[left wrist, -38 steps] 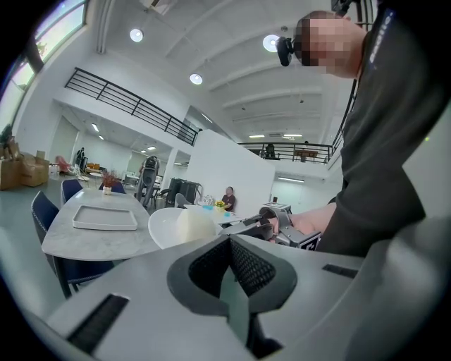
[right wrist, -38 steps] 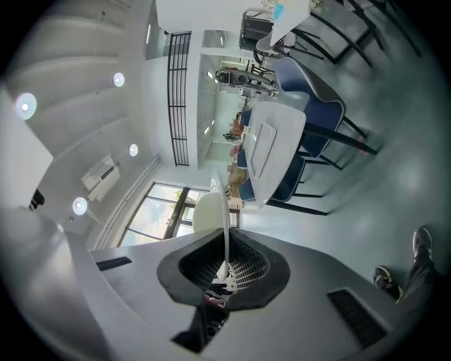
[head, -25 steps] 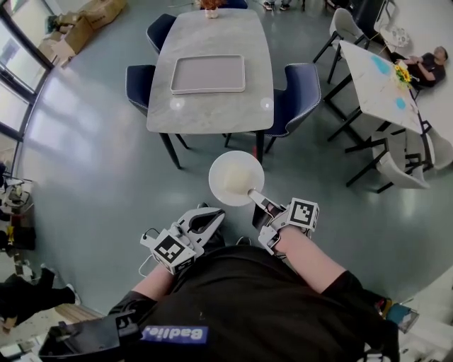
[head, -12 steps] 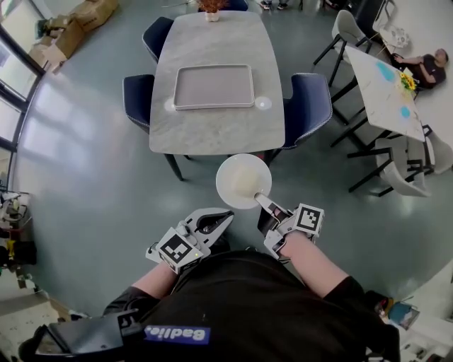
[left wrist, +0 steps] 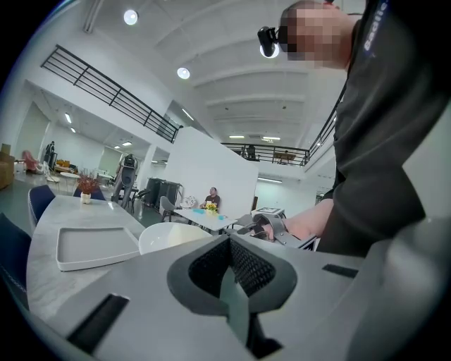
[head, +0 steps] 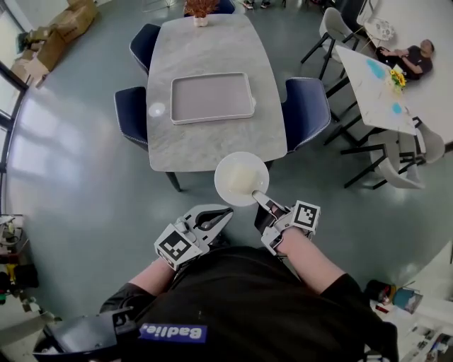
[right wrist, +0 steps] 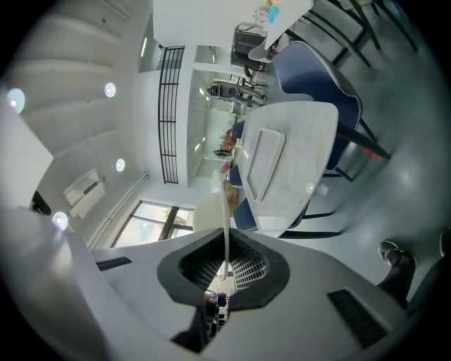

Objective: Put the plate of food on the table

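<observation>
A white plate (head: 241, 178) with pale food hangs level at the near edge of the grey marble table (head: 212, 145). My right gripper (head: 259, 199) is shut on the plate's near rim. In the right gripper view the plate (right wrist: 225, 211) shows edge-on between the pads, with the table (right wrist: 306, 158) and its tray (right wrist: 264, 166) beyond. My left gripper (head: 214, 217) hangs shut and holds nothing, low at the plate's left. The left gripper view has its closed jaws (left wrist: 232, 282) in front, then the plate (left wrist: 169, 236) and the right gripper (left wrist: 264, 225).
A grey rectangular tray (head: 211, 97) lies mid-table and a vase of flowers (head: 201, 10) stands at the far end. Blue chairs (head: 306, 109) (head: 132, 117) flank the table. A second white table (head: 375, 85) with a seated person (head: 410, 60) stands at the right.
The table has come nearer in the head view. The plate, still in my right gripper, now overlaps the table's near edge instead of hanging over the floor.
</observation>
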